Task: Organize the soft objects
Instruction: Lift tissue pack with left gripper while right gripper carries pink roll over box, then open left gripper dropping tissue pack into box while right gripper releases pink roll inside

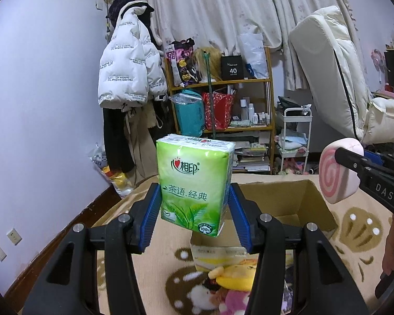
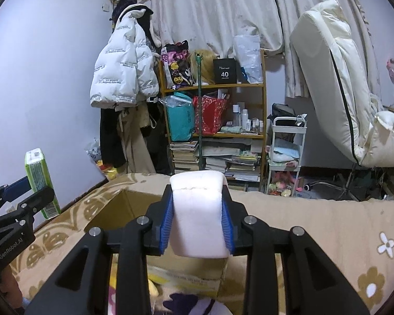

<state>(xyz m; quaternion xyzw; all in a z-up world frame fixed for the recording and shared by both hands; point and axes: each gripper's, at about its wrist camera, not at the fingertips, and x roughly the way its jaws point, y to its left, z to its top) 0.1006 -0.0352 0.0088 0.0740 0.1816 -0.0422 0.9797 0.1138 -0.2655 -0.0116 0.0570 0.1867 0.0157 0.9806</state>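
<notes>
My left gripper (image 1: 195,207) is shut on a green tissue pack (image 1: 194,183), held upright above the near edge of an open cardboard box (image 1: 302,202). The same tissue pack (image 2: 40,181) shows at the left edge of the right wrist view, clamped by the left gripper (image 2: 31,191). My right gripper (image 2: 198,223) is shut on a white and pink swirl cushion (image 2: 198,215), raised over the cardboard box (image 2: 110,207). In the left wrist view that swirl cushion (image 1: 337,170) hangs at the right, in the right gripper (image 1: 354,168).
The box sits on a beige flower-patterned blanket (image 1: 359,225). Plush toys (image 1: 231,281) lie in front of the box. Behind stand a crowded wooden shelf (image 1: 223,99), hanging coats (image 1: 128,65), a white cart (image 1: 294,136) and a leaning mattress (image 1: 331,71).
</notes>
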